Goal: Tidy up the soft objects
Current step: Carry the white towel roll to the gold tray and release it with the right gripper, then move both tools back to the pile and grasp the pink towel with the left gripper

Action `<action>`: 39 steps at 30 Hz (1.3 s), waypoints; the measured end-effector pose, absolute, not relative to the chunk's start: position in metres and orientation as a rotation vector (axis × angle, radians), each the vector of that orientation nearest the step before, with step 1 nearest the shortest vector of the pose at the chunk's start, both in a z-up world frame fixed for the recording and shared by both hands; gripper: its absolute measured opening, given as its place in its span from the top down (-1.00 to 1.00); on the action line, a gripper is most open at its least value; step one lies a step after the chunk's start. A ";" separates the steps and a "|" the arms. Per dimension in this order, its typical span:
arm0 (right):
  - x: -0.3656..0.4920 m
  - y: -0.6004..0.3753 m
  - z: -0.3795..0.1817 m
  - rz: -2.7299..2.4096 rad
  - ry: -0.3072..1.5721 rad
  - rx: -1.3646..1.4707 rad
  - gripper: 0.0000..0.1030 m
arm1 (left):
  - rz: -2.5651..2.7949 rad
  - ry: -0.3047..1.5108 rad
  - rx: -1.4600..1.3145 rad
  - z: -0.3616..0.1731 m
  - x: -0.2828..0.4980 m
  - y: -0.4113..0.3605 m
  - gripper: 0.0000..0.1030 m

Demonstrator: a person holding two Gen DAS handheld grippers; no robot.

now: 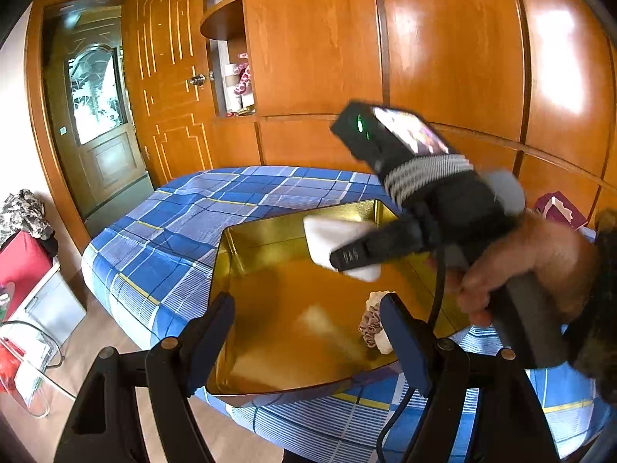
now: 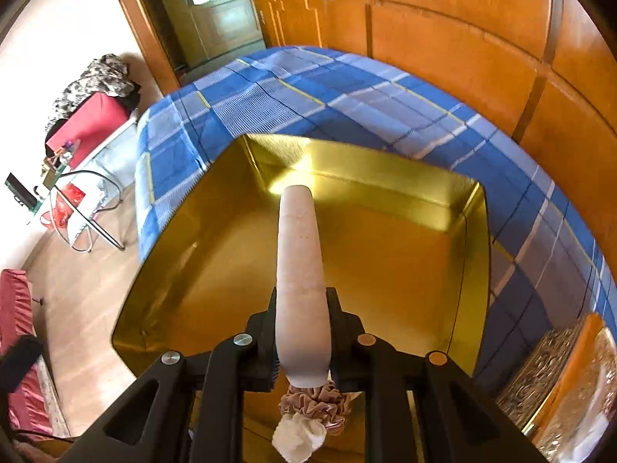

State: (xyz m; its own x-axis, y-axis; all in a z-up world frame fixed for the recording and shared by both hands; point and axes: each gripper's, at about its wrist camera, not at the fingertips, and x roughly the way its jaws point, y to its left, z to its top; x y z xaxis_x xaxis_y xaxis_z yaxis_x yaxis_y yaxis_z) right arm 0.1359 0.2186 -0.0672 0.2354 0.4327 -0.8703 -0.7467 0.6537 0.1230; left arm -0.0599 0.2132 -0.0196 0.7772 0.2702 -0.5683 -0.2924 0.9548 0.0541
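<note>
Gold metal fills the middle of both my views: a shallow square tray [image 1: 246,270] with a mirror-bright floor, lying on the bed [image 1: 162,223] under a blue plaid sheet, its near edge close to the bed's near edge. My right gripper [image 2: 302,332] is clamped on a pale, soft white pad [image 2: 299,270]; the jaws squeeze it edge-on near its near end, and the rest sticks out forward over the tray floor, tilted downward. From my left wrist camera the same pad [image 1: 339,247] shows as a white slab pinched by the dark finger [image 1: 370,250] of that gripper, held above the far right part of the tray, with my right hand [image 1: 532,266] wrapped round the handle to the right.

My left gripper [image 1: 304,339] stands with its jaws well apart and nothing between them, hanging over the near edge of the tray.

Inside the tray, at its near right side, lie two scrunchies together: a beige-pink one [image 2: 320,405] and a white one [image 2: 299,436] touching it on the near side. In the left view they sit just beside my left gripper's right finger [image 1: 405,343].

Orange wooden wardrobe panels [image 1: 443,58] rise behind the bed, and a wooden door [image 1: 169,77] stands at the far left
</note>
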 end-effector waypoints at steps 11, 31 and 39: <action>0.143 0.194 -0.064 0.742 1.040 -0.265 0.18 | 0.314 0.602 -0.030 -0.018 -0.060 0.215 -0.52; 0.115 0.129 -0.007 0.619 0.822 -0.201 -0.14 | 0.295 0.583 0.001 -0.013 -0.066 0.202 -0.54; 0.100 0.080 0.016 0.554 0.746 -0.175 -0.14 | 0.271 0.599 0.012 -0.016 -0.065 0.192 -0.54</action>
State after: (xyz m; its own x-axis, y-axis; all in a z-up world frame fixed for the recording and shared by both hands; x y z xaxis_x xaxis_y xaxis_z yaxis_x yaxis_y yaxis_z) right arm 0.1003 0.0800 0.0157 0.5992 0.4146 -0.6849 -0.5355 0.8435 0.0421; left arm -0.0647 0.1921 -0.0162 0.7914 0.2550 -0.5556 -0.2482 0.9646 0.0892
